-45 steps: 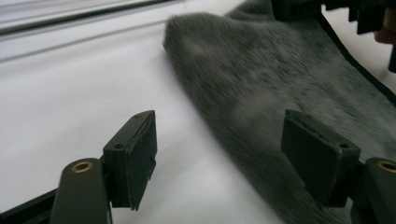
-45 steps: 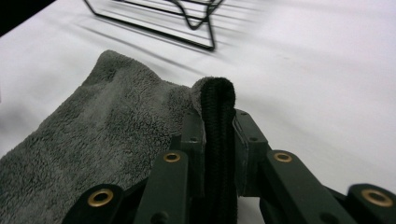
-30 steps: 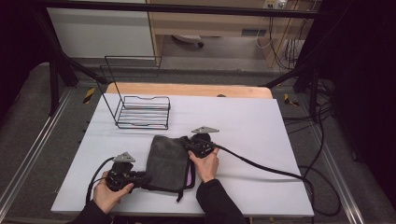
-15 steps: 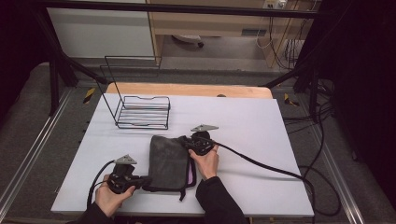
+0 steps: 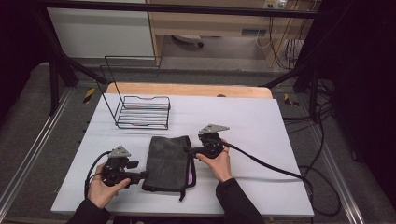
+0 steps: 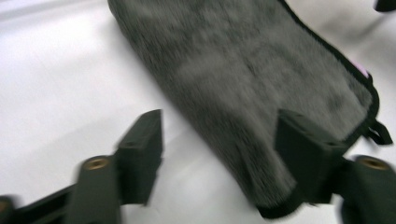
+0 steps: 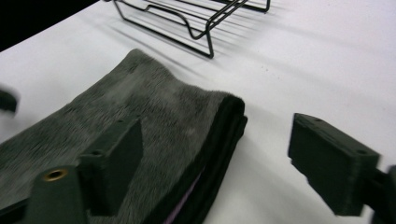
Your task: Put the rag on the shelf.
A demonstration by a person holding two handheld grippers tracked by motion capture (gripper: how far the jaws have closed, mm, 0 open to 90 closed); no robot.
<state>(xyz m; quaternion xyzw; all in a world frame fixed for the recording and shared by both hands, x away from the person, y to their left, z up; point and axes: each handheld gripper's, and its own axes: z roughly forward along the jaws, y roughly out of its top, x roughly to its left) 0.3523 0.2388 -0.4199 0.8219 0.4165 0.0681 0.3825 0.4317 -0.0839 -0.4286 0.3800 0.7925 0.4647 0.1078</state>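
Folded grey towel point(image 5: 169, 162) flat near front edge of bench point(image 5: 261, 116), between my two tools. Left tool point(image 5: 140, 175) at its front-left corner, jaws just opened wide, spread, pads clear of cloth. Right tool point(image 5: 189, 150) at its right edge, jaws also just opened, spread, nothing pinched. Towel judged soft, light, limp, not slippery. Best hold: pinch hemmed corners, both layers together. Rack point(image 5: 140, 112) near back-left corner.
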